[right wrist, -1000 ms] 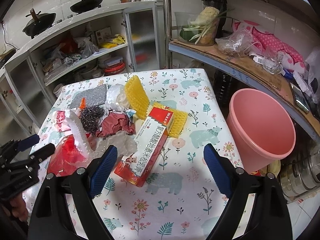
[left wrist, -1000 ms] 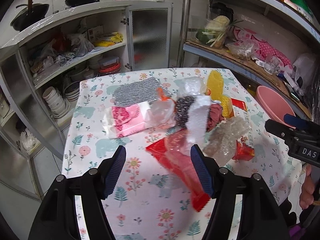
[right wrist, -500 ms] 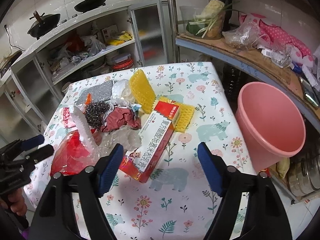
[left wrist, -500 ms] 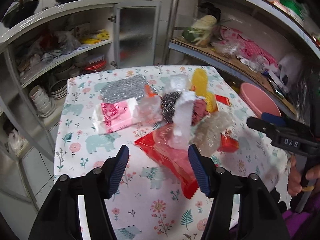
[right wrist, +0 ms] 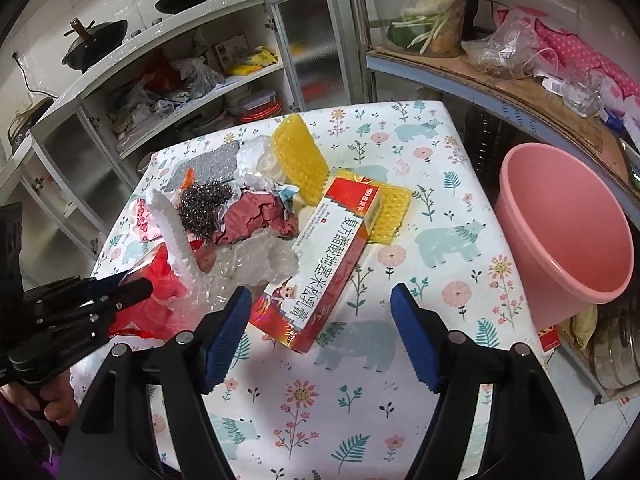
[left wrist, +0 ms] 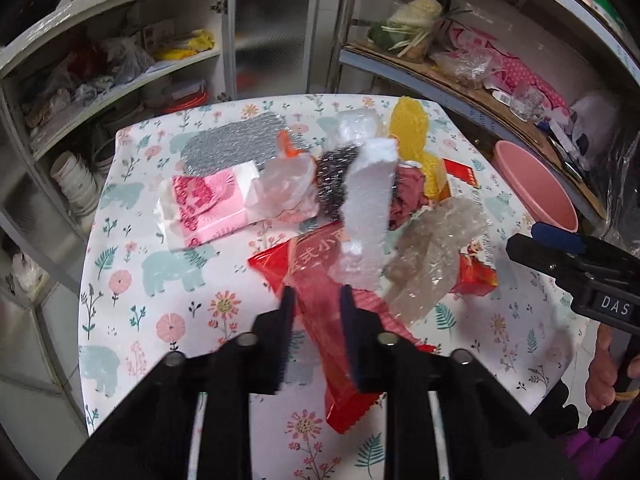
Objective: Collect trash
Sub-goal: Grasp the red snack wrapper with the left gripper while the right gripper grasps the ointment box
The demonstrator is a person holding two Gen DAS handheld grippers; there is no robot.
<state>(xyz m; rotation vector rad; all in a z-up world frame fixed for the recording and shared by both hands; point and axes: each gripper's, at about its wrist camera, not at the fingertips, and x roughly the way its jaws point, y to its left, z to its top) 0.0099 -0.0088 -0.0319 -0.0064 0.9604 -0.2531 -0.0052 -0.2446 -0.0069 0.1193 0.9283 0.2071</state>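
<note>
A heap of trash lies on the flowered table (right wrist: pixel 360 404): a red plastic wrapper (left wrist: pixel 276 264), a white foam strip (left wrist: pixel 368 208), crumpled bubble wrap (left wrist: pixel 436 252), and a red and white carton (right wrist: pixel 336 256). My left gripper (left wrist: pixel 316 300) points down at the red wrapper. Its jaws are closing, blurred, with the wrapper between them, and the pads do not visibly pinch it. In the right wrist view the left gripper (right wrist: pixel 132 286) hangs over that wrapper. My right gripper (right wrist: pixel 320 308) stands open just in front of the carton's near end, nothing between its pads.
A pink bucket (right wrist: pixel 568 224) stands off the table's right edge, below a cluttered shelf. The heap also holds a yellow mesh (right wrist: pixel 298 156), steel wool (right wrist: pixel 204 208), a pink packet (left wrist: pixel 208 204) and a silver pad (left wrist: pixel 232 148). Cabinets with dishes stand behind and to the left.
The left jaws have swung from wide apart to a narrow gap around the red wrapper, and the gripper has dropped closer to it. The right gripper has narrowed slightly and stayed near the carton.
</note>
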